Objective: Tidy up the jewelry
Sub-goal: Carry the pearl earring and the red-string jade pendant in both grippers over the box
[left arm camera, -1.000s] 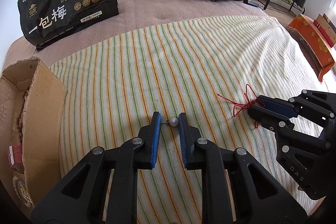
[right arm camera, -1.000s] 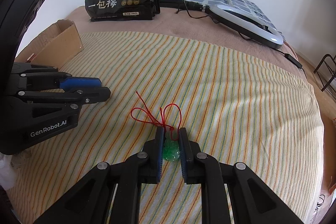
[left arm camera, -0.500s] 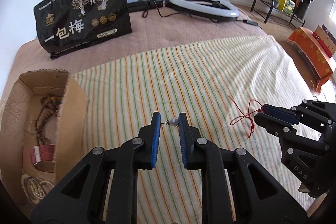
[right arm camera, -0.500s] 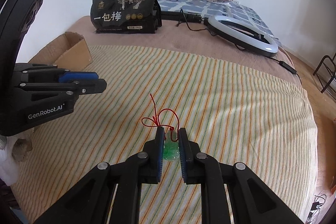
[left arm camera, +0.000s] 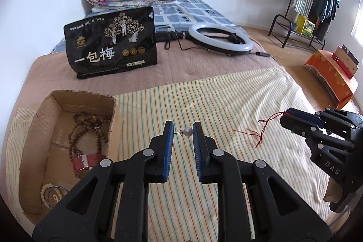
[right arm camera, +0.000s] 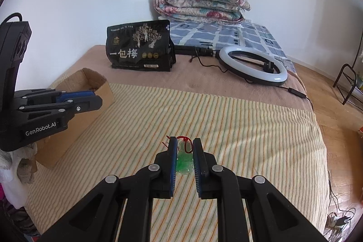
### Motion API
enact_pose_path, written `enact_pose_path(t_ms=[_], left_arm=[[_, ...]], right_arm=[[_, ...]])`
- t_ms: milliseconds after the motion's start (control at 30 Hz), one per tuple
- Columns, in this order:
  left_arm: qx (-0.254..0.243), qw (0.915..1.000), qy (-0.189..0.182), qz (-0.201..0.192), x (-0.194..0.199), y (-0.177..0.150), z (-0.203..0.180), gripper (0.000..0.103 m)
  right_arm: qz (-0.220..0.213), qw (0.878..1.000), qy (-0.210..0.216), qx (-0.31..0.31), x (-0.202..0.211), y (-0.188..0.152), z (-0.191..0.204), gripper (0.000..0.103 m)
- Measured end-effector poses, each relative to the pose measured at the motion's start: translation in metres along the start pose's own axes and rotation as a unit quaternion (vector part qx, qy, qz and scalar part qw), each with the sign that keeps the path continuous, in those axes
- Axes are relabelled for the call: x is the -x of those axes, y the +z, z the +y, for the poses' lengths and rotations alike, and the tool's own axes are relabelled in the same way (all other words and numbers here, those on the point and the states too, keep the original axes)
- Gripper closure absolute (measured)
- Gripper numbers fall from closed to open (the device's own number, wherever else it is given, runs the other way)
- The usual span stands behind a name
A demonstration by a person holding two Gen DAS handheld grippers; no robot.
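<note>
Two pieces of jewelry are held clear above the striped cloth (left arm camera: pixel 226 92), one in each gripper.

A small pearl stud (left arm camera: pixel 187 132) is pinched by the left gripper (left arm camera: pixel 183 131) near the tips of its blue pads, which are closed down to the width of the stud, its thin post lying against the left pad. A green pendant (right arm camera: pixel 185 161) is clamped between the nearly closed pads of the right gripper (right arm camera: pixel 184 147), and its red cord (left arm camera: pixel 261 129) is seen in the left wrist view trailing from the tips down toward the cloth. A cardboard box (left arm camera: pixel 34 128) is set at the cloth's left edge, beside the left gripper; bead strands (left arm camera: pixel 87 126) and a red strap (left arm camera: pixel 87 161) are kept inside it. A black bag (left arm camera: pixel 112 44) and a ring light (left arm camera: pixel 220 37) are laid farther back on the bed.
</note>
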State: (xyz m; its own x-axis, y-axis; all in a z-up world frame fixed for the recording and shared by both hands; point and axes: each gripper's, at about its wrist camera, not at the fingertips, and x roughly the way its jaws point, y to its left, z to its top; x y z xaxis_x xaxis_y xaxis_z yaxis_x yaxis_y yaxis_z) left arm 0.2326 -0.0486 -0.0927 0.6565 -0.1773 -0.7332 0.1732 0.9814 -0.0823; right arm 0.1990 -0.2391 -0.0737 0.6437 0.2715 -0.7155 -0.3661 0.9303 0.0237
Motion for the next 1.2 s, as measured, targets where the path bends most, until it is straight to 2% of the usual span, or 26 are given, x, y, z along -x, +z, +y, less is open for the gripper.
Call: enact_pose_path(t_ms=[267,533,833,1200], left_arm=[[0.009,0.9996,0.012,-0.022,0.031,-0.003,0.018,0.087],[0.029,0.9983,0.033,-0.039,0.060,-0.009,0.051,0.087],[0.050,0.9957,0.060,-0.049,0.082,-0.021,0.091,0.087],[0.079,0.9927,0.083,-0.039,0.091,-0.036,0.138,0.087]], right_arm=[[-0.030,0.999,0.015,-0.002,0.019,0.018,0.023,0.092],[-0.052,0.998,0.043,0.011,0.027,0.036,0.062,0.092],[-0.061,0.995,0.081,0.024,0.019,0.053,0.111,0.092],[-0.055,0.990,0.120,0.046,-0.005,0.062,0.167,0.092]])
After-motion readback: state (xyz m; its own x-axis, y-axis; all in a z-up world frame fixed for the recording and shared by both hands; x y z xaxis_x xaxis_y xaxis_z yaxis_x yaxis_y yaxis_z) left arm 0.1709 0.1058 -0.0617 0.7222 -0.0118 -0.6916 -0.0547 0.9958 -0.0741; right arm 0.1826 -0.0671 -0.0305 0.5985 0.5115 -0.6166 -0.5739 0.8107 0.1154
